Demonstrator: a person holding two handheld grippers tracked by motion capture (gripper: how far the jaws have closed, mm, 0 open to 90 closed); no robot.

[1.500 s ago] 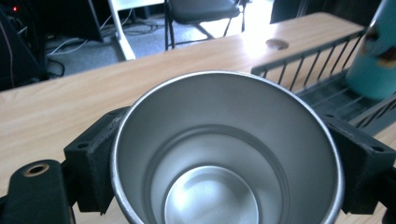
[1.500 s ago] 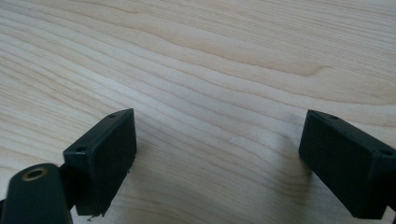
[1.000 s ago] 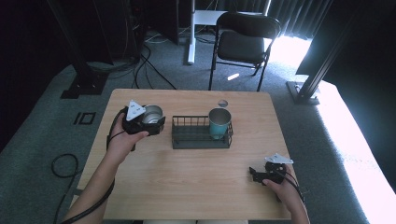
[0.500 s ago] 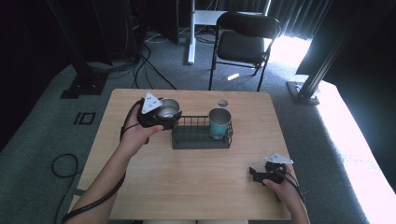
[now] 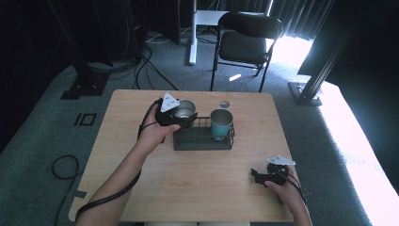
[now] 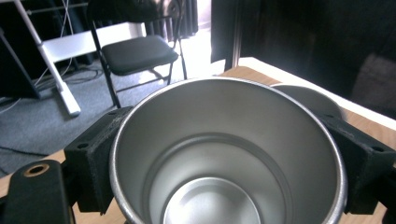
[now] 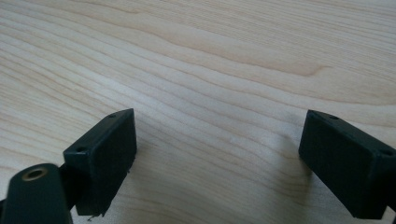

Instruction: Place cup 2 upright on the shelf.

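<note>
A person sits at a light wood surface point(image 5: 141, 188) with a tool in each hand. The left gripper point(image 5: 181, 117) is pinching a shiny silver cup point(image 5: 184, 111), with one black jaw on each side of it. In the left gripper view the silver cup point(image 6: 229, 154) is very big and close, and it has nothing inside. The cup is held up over the left end of a black wire basket point(image 5: 202, 141) that sits near the middle of the surface. A teal cup point(image 5: 221, 123) stands up straight in the right end of that basket. A small round silver thing point(image 5: 224, 103) lies flat on the surface just behind the basket; it is too small to tell what it is. The right gripper point(image 5: 256, 175) rests low near the front right corner of the surface, well apart from the basket. In the right gripper view its two black jaws are spread wide with only bare wood point(image 7: 210, 93) between them. A black chair point(image 5: 247, 44) stands on the grey floor past the far edge of the surface, next to a bright patch of light.
</note>
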